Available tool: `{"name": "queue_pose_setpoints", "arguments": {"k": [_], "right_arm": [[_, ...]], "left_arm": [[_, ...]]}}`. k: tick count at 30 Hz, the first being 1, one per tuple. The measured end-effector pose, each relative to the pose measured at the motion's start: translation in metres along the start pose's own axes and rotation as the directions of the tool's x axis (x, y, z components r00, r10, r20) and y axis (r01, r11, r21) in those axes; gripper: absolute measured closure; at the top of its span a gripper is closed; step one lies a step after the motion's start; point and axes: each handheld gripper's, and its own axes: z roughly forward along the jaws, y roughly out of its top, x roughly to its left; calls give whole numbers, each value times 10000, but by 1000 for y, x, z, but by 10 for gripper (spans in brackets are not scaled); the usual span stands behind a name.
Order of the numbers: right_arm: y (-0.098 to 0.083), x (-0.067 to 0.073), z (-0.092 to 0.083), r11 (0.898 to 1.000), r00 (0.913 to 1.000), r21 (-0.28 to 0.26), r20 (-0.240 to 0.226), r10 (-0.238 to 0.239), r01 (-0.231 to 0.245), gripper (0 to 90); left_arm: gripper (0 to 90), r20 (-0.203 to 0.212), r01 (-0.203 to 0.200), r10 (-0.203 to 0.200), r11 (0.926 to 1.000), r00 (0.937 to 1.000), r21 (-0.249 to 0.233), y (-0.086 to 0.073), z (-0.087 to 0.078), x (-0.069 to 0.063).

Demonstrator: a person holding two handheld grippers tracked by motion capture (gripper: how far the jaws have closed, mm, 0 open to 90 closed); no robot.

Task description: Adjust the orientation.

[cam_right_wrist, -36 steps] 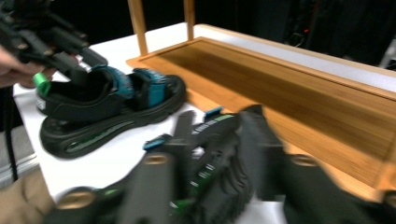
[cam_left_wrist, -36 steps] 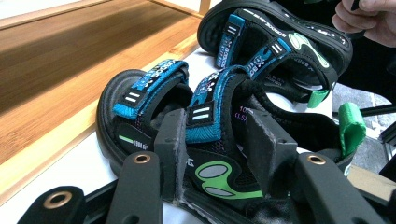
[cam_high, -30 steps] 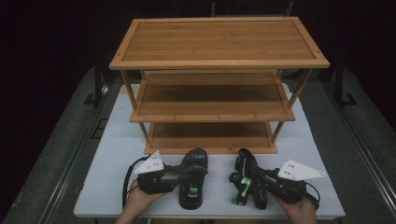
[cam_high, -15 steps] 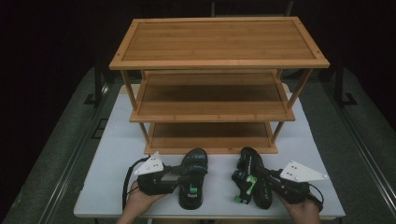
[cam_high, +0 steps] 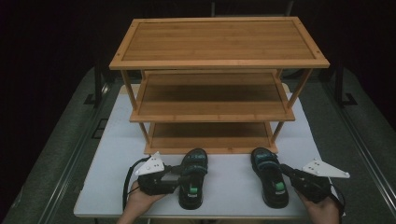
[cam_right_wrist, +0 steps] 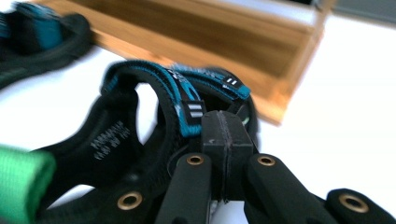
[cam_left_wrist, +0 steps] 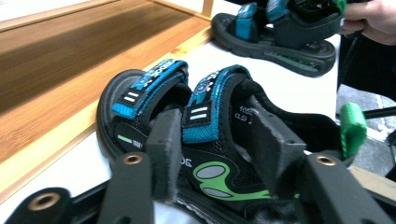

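Note:
Two black sandals with blue straps and green heel tabs lie on the white table (cam_high: 116, 191) in front of a wooden shelf rack (cam_high: 217, 60). My left gripper (cam_high: 180, 176) (cam_left_wrist: 219, 140) reaches the left sandal (cam_high: 192, 182) (cam_left_wrist: 154, 84) from its left side. Its jaws have just been opening and now stand apart, with the sandal's side wall and rear strap between the pads (cam_left_wrist: 164, 144). My right gripper (cam_high: 286, 173) (cam_right_wrist: 224, 130) is shut on the side of the right sandal (cam_high: 270, 182) (cam_right_wrist: 116, 135), close by its blue strap.
The rack has three bamboo shelves; its bottom shelf (cam_high: 210, 135) sits just behind the sandals' toes. A person's hands hold both grippers at the table's near edge. Dark floor surrounds the table.
The right gripper has slid to the right with the right sandal, which now points straight at the rack and lies farther from the left sandal. The left hand and left sandal have stayed put.

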Motion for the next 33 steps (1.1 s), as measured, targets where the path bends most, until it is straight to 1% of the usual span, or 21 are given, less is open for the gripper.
{"name": "queue_pose_setpoints", "arguments": {"k": [1,2,3,6,8,9,10,14,15,17,18,19,20,21,23,25,27,28,30,32,33], "right_arm": [[-2,-5,0,9998,9998,-20,-2,198,-198,850],[-3,-8,-1,9993,9993,12,-5,361,-361,835],[-4,-10,-1,9992,9992,39,-3,401,-401,830],[-4,-11,-1,9991,9992,114,38,403,-403,812],[-4,-11,-2,9993,9993,73,40,366,-366,812],[-4,-11,-5,9990,9990,-6,48,437,-437,812],[-4,-11,-5,9990,9990,-6,48,437,-437,812],[-3,-10,-17,9982,9990,-410,33,447,-445,812],[-3,-9,-20,9976,9992,-550,-27,408,-409,802],[-2,-8,-27,9945,9984,-938,-366,434,-466,772],[-2,-8,-27,9945,9984,-938,-366,434,-466,772],[-1,-8,-30,9929,9976,-1090,-549,425,-483,756],[0,-6,-31,9906,9963,-1270,-757,414,-508,747],[1,-3,-31,9899,9953,-1355,-924,297,-421,718],[2,0,-28,9917,9942,-1249,-1060,167,-299,696],[2,3,-25,9945,9944,-1030,-1054,55,-164,658],[2,4,-23,9958,9943,-908,-1066,34,-132,636],[3,5,-20,9965,9946,-828,-1038,8,-95,574],[3,6,-18,9965,9959,-822,-897,67,-142,518],[2,6,-16,9963,9962,-837,-865,140,-213,493],[2,6,-15,9964,9961,-811,-866,183,-254,478]], "left_arm": [[495,-129,101,-100,9999,9999,24,0,1,0],[495,-129,97,-96,10000,9999,16,0,1,-1],[493,-144,99,-99,9999,9998,31,0,2,-2],[484,-306,4,-2,10000,9995,80,2,1,-4],[476,-341,-5,8,10000,9994,88,2,1,-4],[472,-494,-16,22,9999,9988,102,2,2,-6],[464,-494,-16,22,9999,9988,102,2,2,-6],[428,-795,43,-28,9998,9968,184,4,2,-9],[420,-823,32,-16,9998,9966,198,4,2,-9],[405,-979,6,17,9997,9952,231,5,2,-11],[390,-979,6,17,9997,9952,231,5,2,-11],[390,-1204,-37,58,9998,9927,178,4,3,-13],[354,-1453,-119,137,9998,9893,129,4,2,-14],[344,-1532,-101,123,9998,9881,147,4,3,-15],[316,-1720,-74,101,9998,9850,166,5,3,-16],[284,-1808,-32,68,9998,9835,202,5,3,-16],[275,-1834,-3,36,9998,9830,179,5,3,-15],[259,-1897,81,-51,9999,9818,152,4,3,-15],[209,-2061,217,-181,9997,9784,148,3,3,-14],[195,-2037,269,-239,9996,9787,121,3,3,-13],[193,-1939,394,-364,9992,9803,119,3,3,-12]]}}
